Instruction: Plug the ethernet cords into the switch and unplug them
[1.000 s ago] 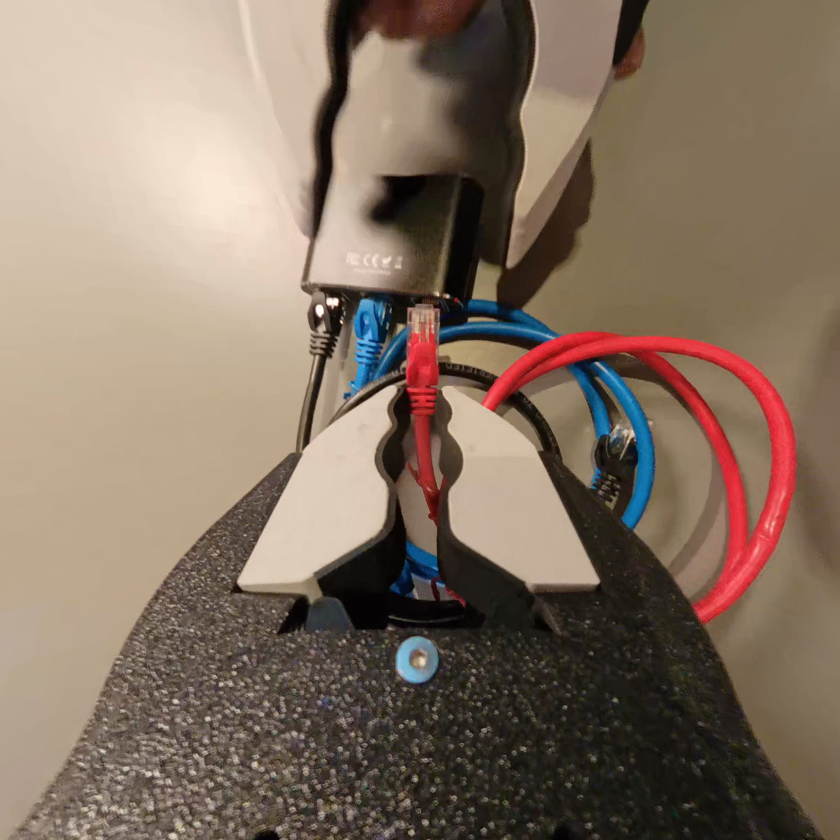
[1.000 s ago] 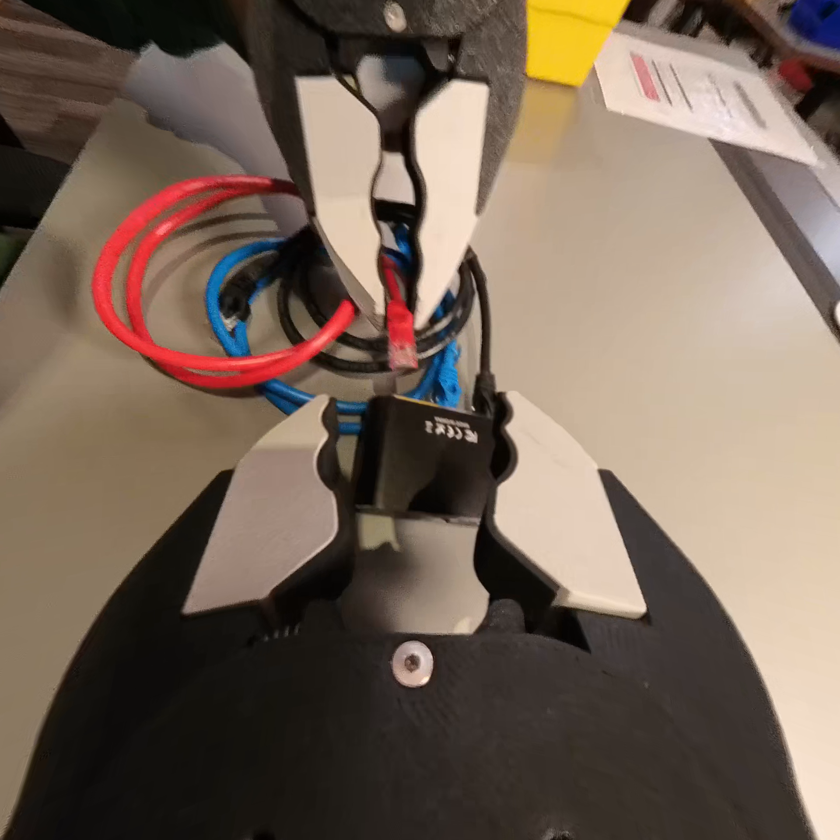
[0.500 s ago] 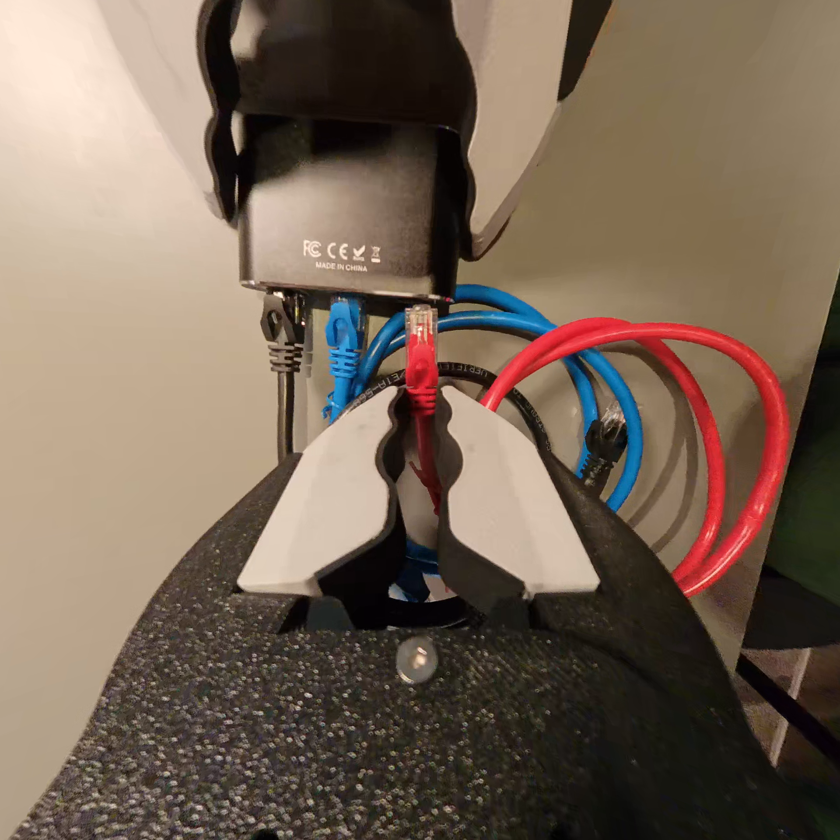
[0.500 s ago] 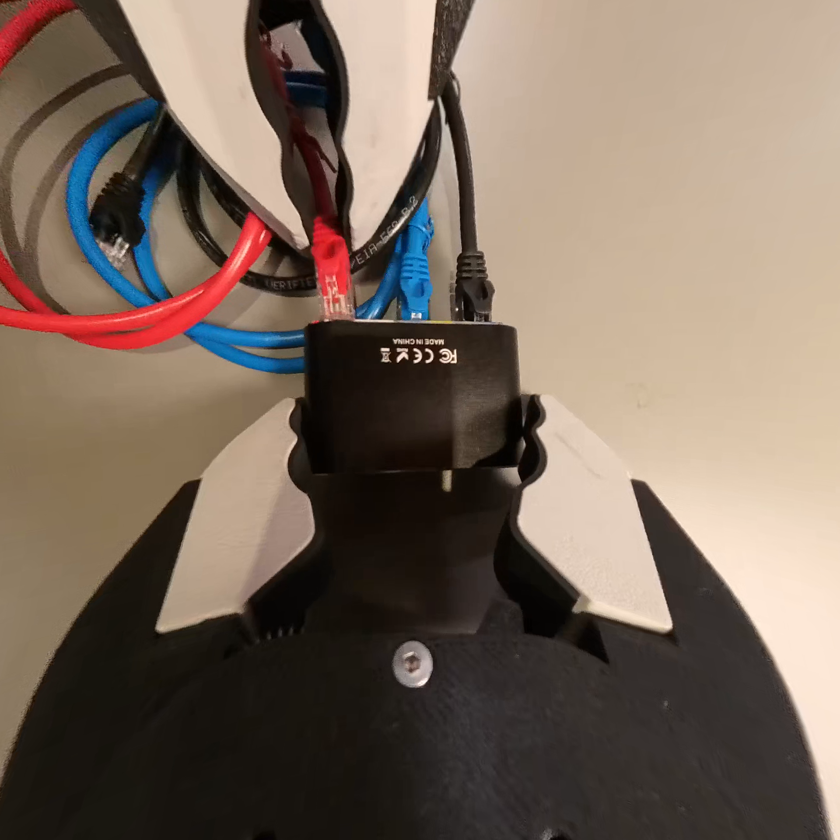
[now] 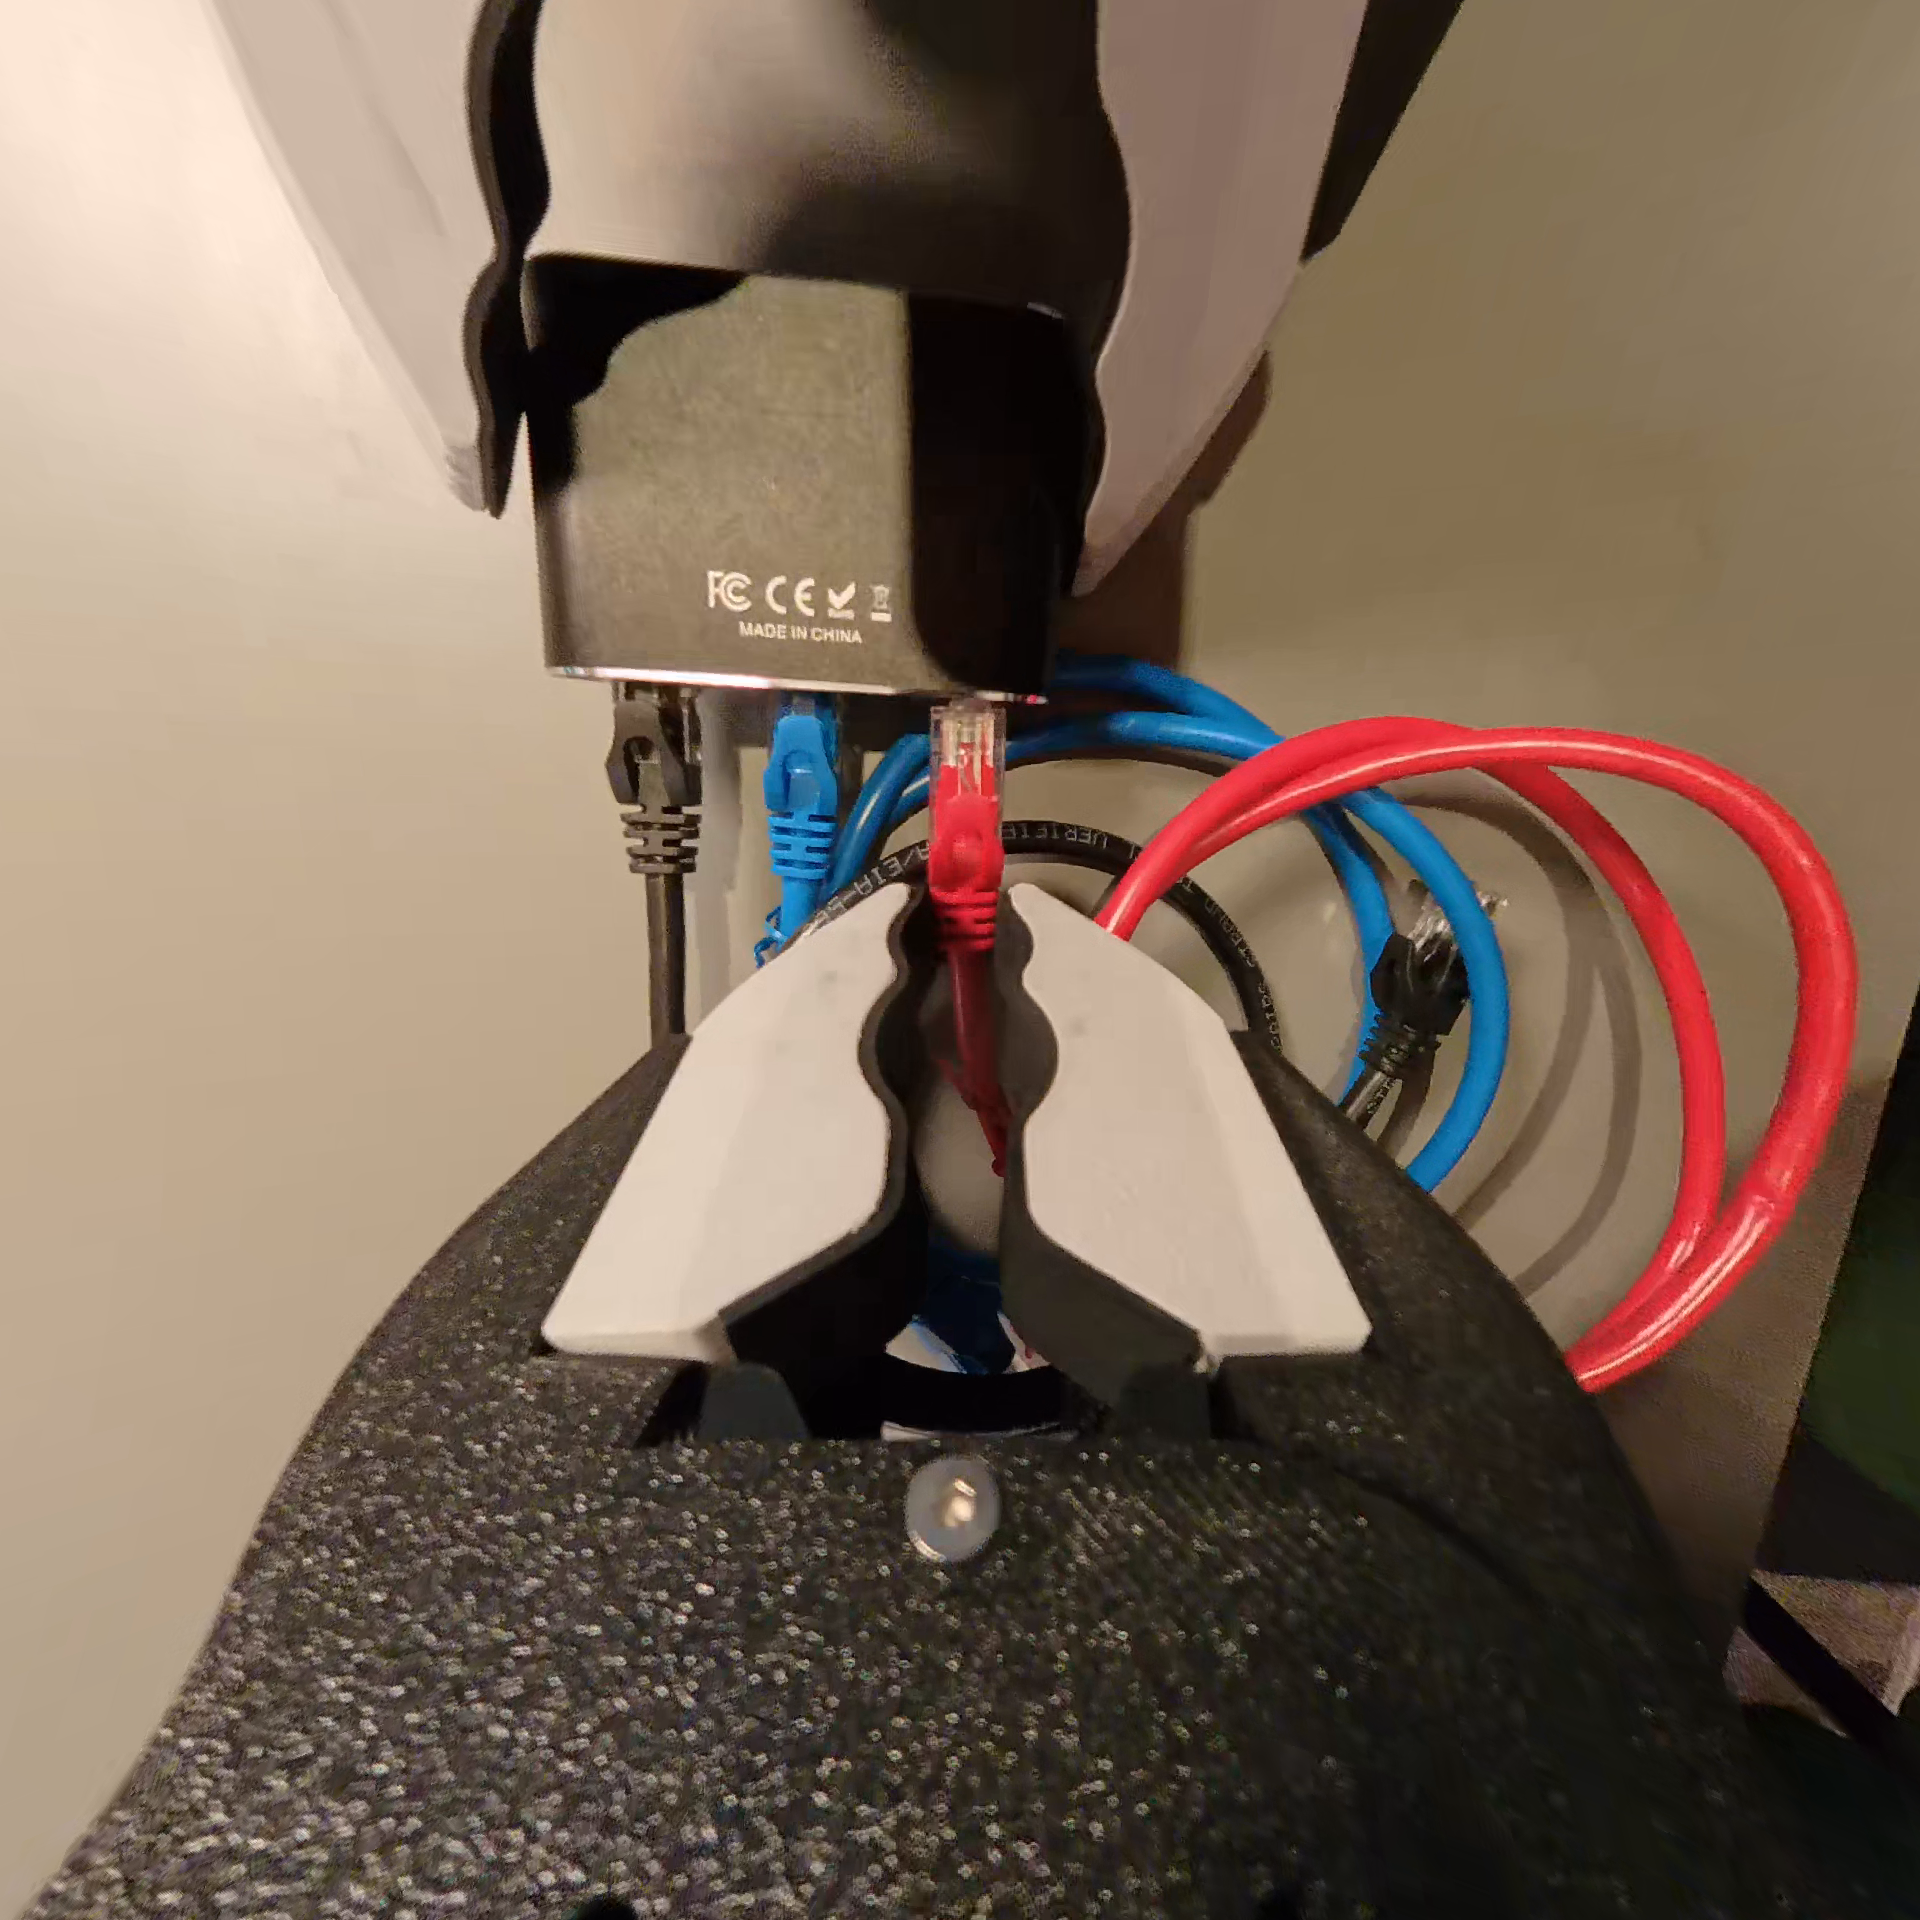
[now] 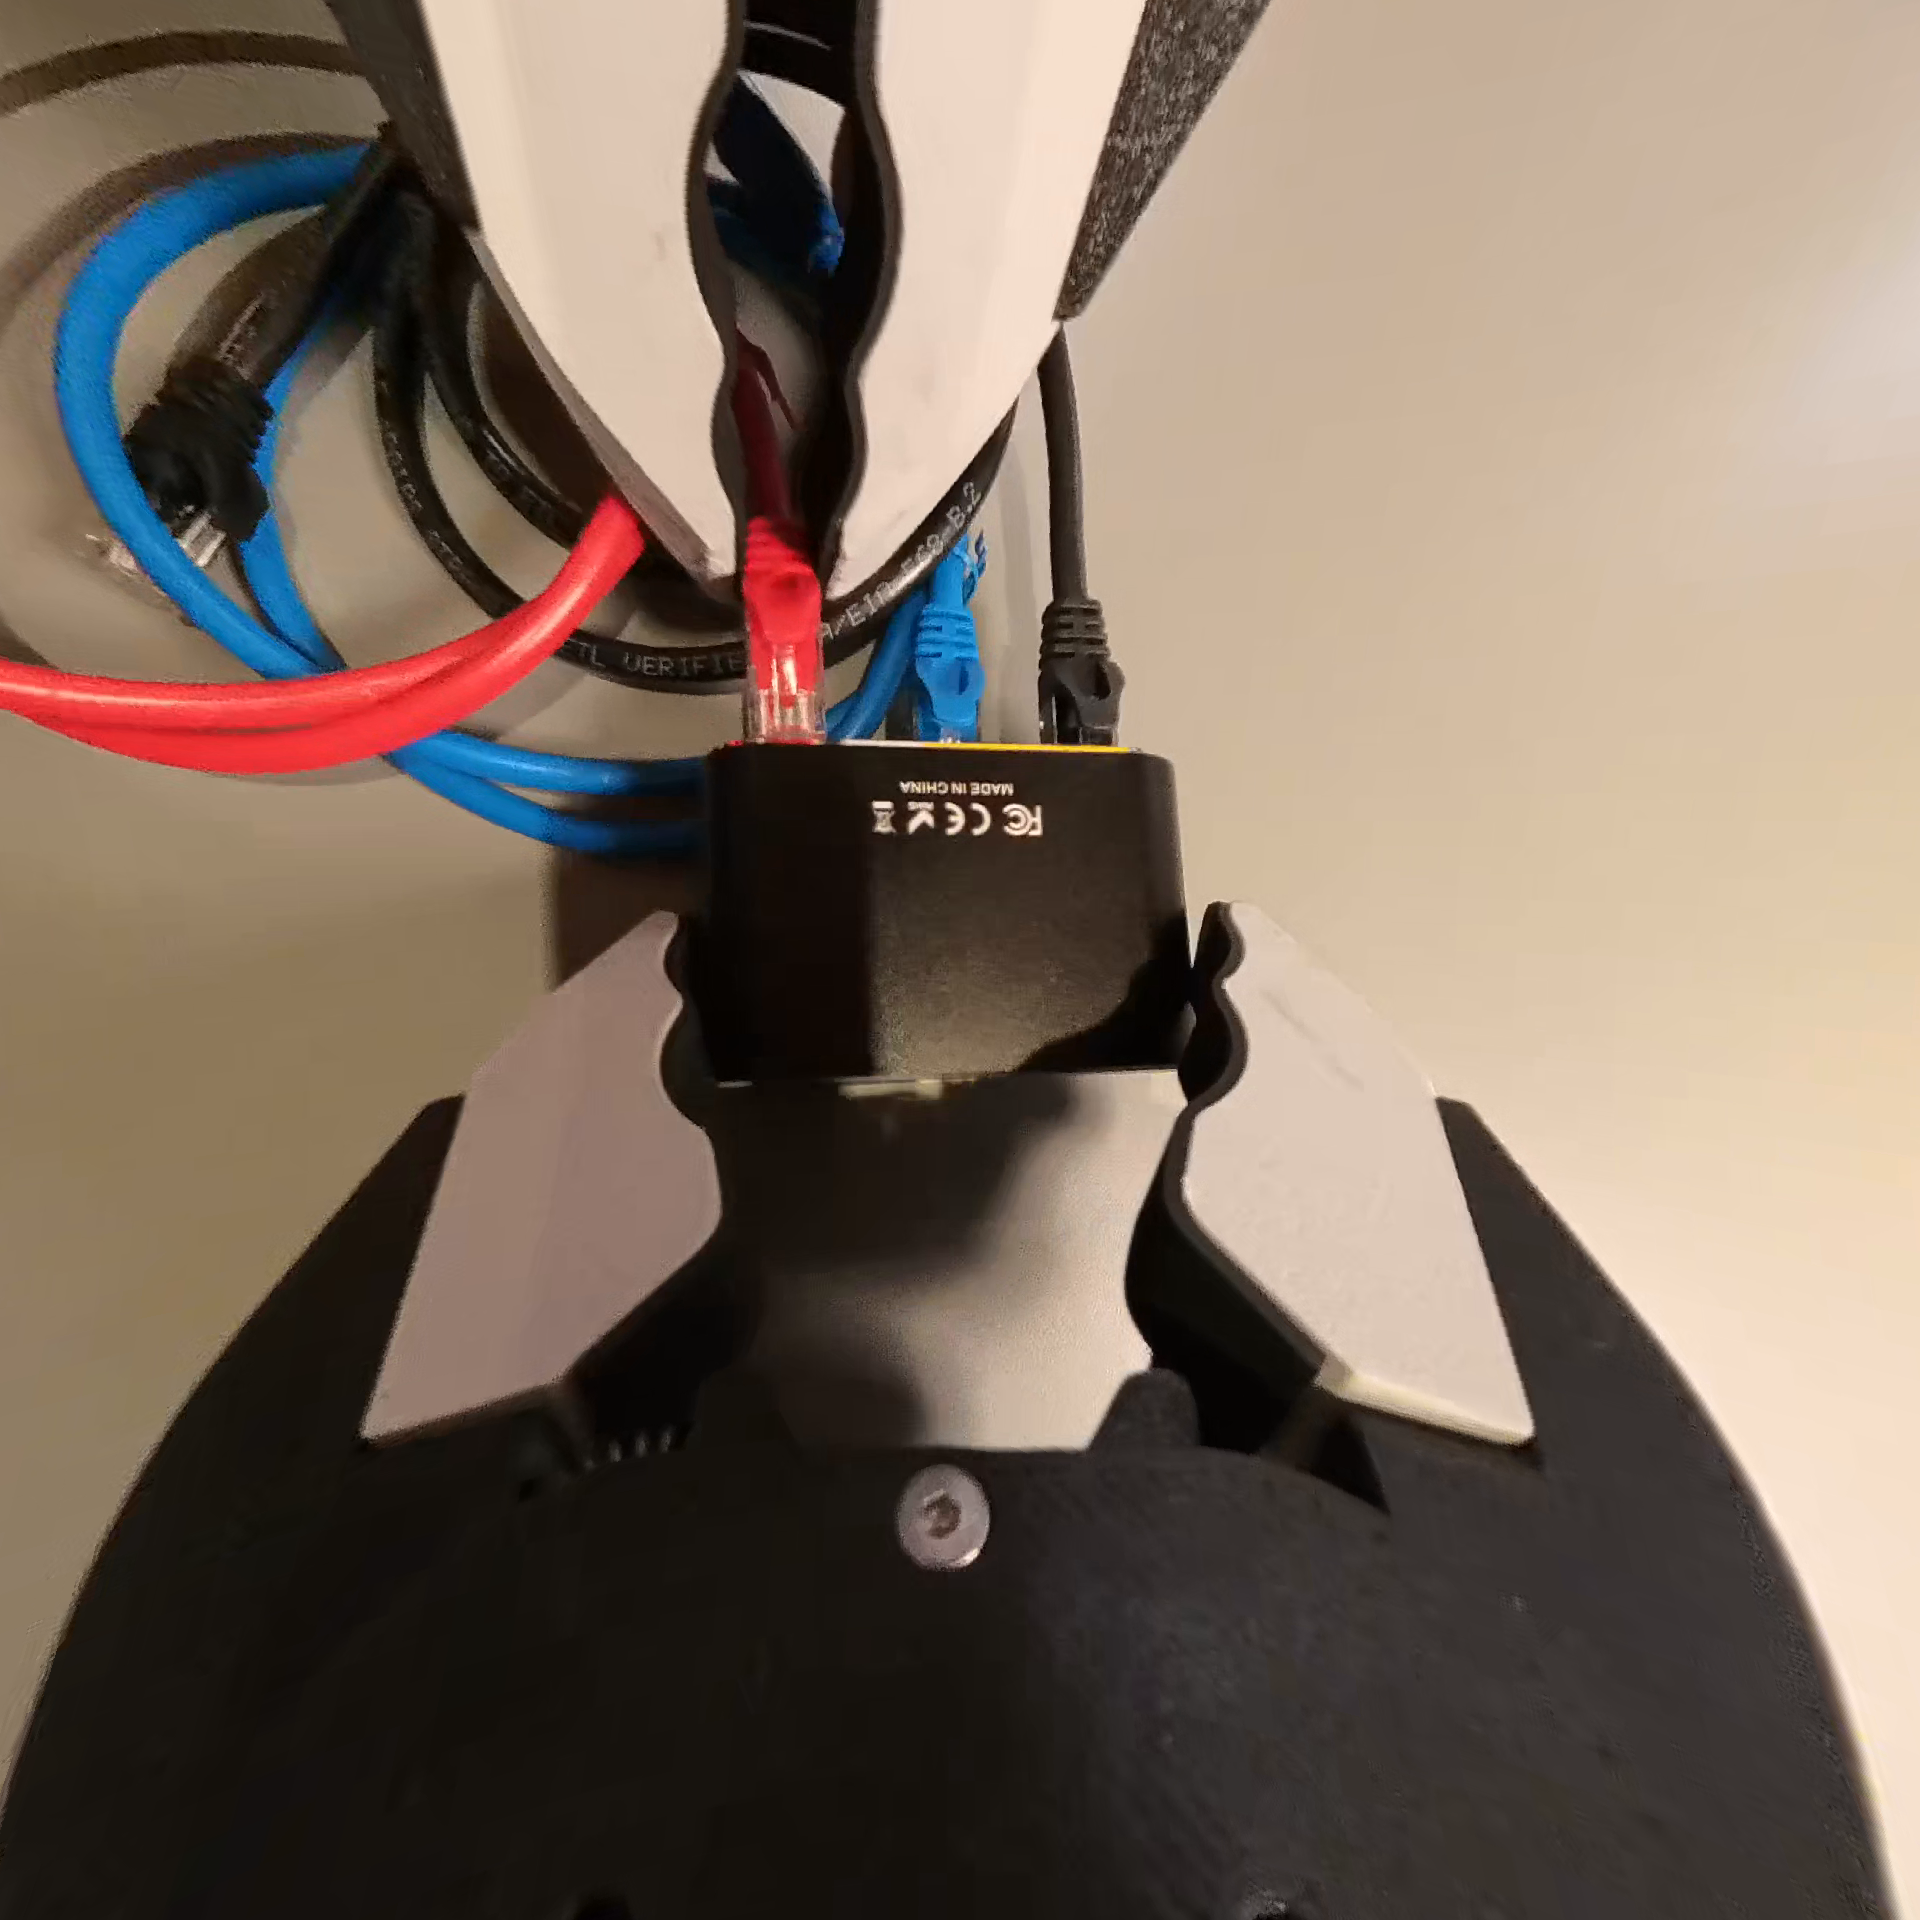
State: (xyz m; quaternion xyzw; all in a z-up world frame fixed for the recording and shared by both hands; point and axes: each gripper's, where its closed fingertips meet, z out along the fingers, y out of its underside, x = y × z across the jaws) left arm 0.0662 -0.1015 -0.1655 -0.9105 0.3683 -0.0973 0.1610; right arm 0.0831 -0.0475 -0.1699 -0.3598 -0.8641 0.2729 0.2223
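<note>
Left gripper pinches the red cord just behind its plug boot; fingers drawn close together on the boot, a narrow gap showing lower down where the cord runs back between them. Red cord's plug lies with its long axis along the gripper's fingers, clear tip pointing straight at the port face of the switch; tip is at the edge of a port at one end of the row; whether it is seated I cannot tell.

Right gripper clamps the switch across its width; fingers spread to the width of the black body and pressed on its two side walls. Switch is held between the two grippers above the tan table, port face turned toward the left gripper, rear end back between the right gripper's fingers.

Blue cord is plugged in beside the red plug, toward the middle of the row; black cord is plugged in at the far end; both plugs lie parallel to the red one.

Red, blue and black slack lies coiled in loops on the table beyond the switch; a loose black plug rests inside the loops, in no port.
</note>
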